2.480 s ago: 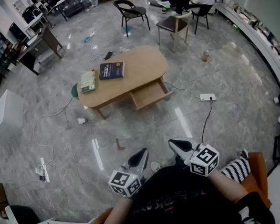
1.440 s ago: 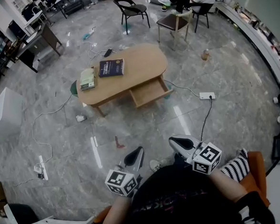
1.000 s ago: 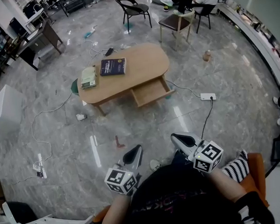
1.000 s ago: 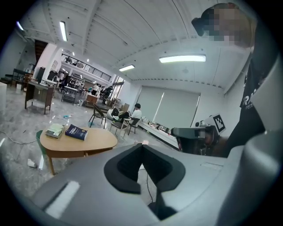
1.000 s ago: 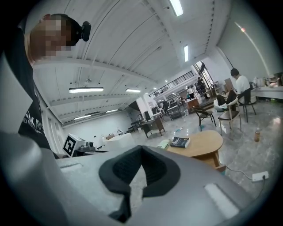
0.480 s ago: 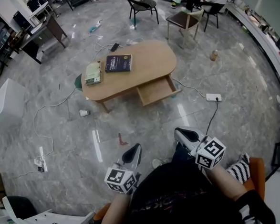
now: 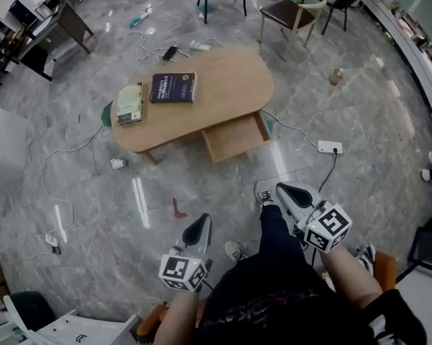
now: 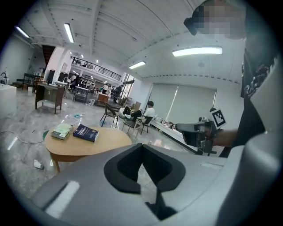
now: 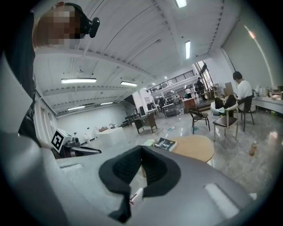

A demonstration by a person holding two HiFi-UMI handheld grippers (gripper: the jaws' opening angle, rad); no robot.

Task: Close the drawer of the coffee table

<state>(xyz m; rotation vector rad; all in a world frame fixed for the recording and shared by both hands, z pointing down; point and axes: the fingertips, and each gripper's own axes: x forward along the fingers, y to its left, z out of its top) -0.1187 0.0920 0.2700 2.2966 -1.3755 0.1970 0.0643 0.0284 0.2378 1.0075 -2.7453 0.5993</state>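
Looking down from the head view, the oval wooden counter [image 7: 231, 75] stands on the grey marble floor [image 7: 374, 113], well ahead of the person. Its drawer [image 7: 233, 136] is pulled out on the near side, showing a bare wooden bottom. A dark blue book [image 7: 172, 88] and a green book [image 7: 129, 103] lie side by side on the counter's left half. A white power strip [image 7: 329, 147] lies on the floor to the right of the drawer. The left claw [image 7: 200, 224] and the right claw [image 7: 291, 194] are held low in front of the person's body, well apart from the drawer, each pointing toward the counter.

In the left gripper view, the left claw's jaws are pressed together with nothing between them, and the counter with both books lies beyond.

In the right gripper view, the right claw's jaws are likewise closed and empty, with the counter ahead of them.
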